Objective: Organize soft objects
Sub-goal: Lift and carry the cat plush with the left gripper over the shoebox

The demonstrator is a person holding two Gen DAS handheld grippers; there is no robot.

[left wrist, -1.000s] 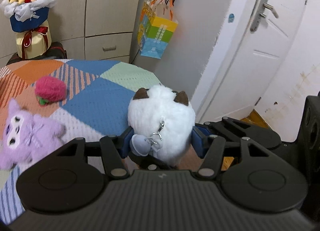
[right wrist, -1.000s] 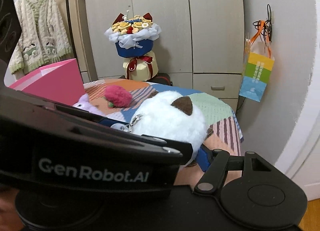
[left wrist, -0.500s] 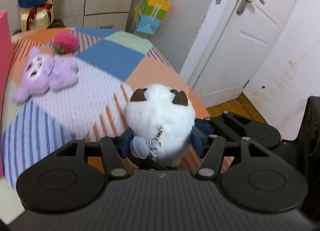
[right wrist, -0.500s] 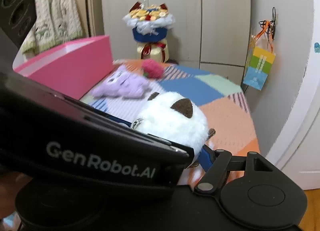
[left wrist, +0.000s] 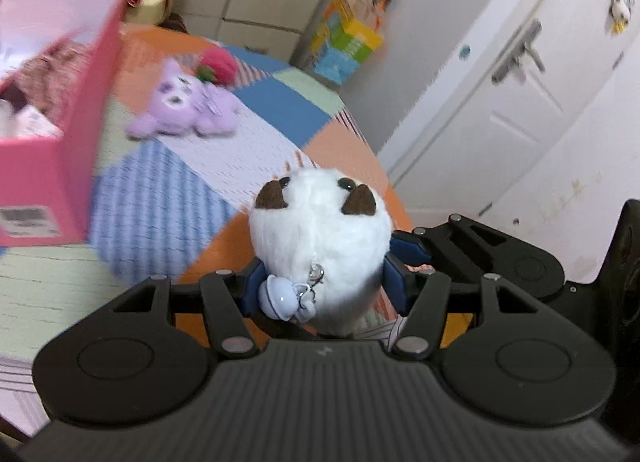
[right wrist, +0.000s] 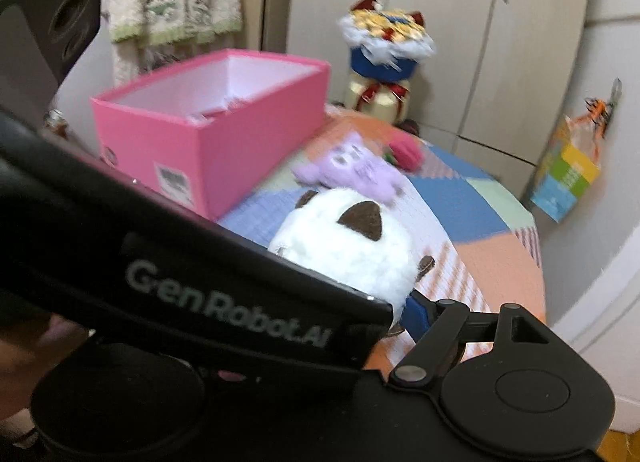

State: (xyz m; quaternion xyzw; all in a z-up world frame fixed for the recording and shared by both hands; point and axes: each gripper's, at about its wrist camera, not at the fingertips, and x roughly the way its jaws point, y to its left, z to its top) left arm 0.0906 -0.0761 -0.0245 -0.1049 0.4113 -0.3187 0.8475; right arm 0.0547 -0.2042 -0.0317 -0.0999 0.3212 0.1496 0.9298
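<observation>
My left gripper (left wrist: 324, 282) is shut on a white round plush with brown ears (left wrist: 320, 234) and a small keyring bell, and holds it above the quilt. The plush shows in the right wrist view (right wrist: 352, 246) too, behind the left gripper's body. A purple plush (left wrist: 188, 109) and a pink plush ball (left wrist: 218, 65) lie on the patchwork quilt (left wrist: 168, 197). An open pink box (left wrist: 52, 109) stands at the left with a mottled plush inside. Of my right gripper only the right finger (right wrist: 418, 312) shows; the left gripper's body hides the rest.
A plush bouquet (right wrist: 386, 45) stands at the far end of the bed by the wardrobe. A colourful bag (left wrist: 344, 45) hangs on the wall. A white door (left wrist: 520, 73) is to the right, and the bed edge drops off near it.
My left gripper has swung left and back with the white plush. The pink box has come into the left wrist view and fills more of the right wrist view.
</observation>
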